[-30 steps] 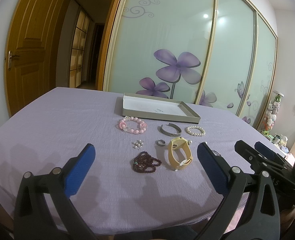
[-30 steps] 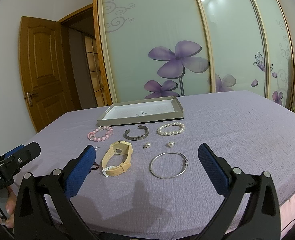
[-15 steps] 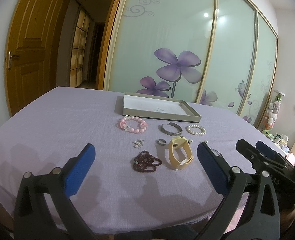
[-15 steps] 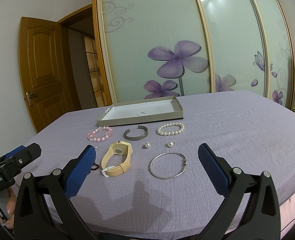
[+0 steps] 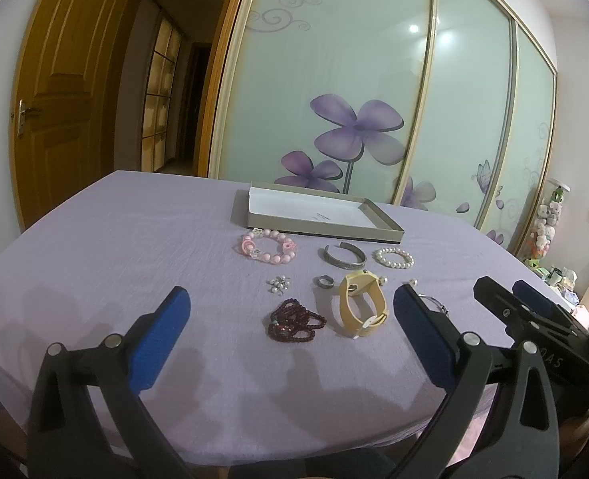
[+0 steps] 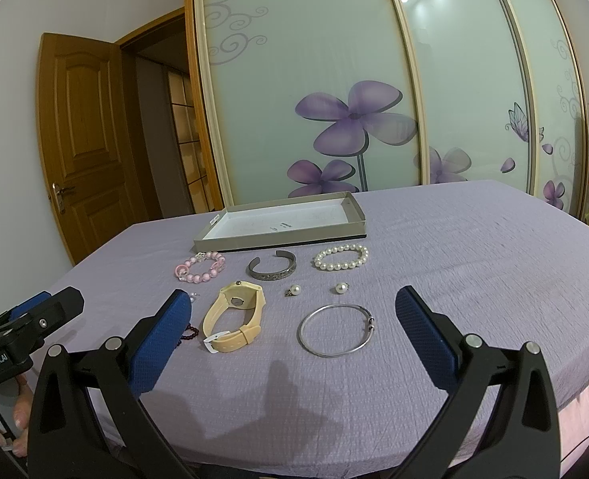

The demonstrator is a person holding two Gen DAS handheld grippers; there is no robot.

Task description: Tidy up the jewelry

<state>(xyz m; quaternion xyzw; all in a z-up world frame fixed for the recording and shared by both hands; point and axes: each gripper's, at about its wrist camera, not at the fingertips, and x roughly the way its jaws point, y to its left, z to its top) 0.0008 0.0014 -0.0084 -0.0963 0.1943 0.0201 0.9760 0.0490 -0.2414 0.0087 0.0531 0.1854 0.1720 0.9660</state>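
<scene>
Jewelry lies on a purple tablecloth in front of a shallow grey tray (image 5: 386,223) (image 6: 278,241) with a white inside. A pink bead bracelet (image 5: 268,246) (image 6: 200,267), a dark metal cuff (image 5: 344,257) (image 6: 272,268), a pearl bracelet (image 5: 393,258) (image 6: 340,257), a cream watch (image 5: 362,309) (image 6: 234,317), a dark red bead string (image 5: 294,319), a ring (image 5: 323,280), a small silver cluster (image 5: 279,284), two pearl earrings (image 6: 294,290) and a thin silver bangle (image 6: 336,329) are spread out. My left gripper (image 5: 290,327) and right gripper (image 6: 294,331) hover open near the front edge, holding nothing.
The table (image 6: 474,247) has bare cloth to the right and left (image 5: 114,239). Sliding glass doors with purple flowers stand behind it. A wooden door (image 5: 58,119) is at the left. Soft toys (image 5: 546,223) hang at the far right.
Both grippers have barely shifted; the jewelry and tray lie where they were.
</scene>
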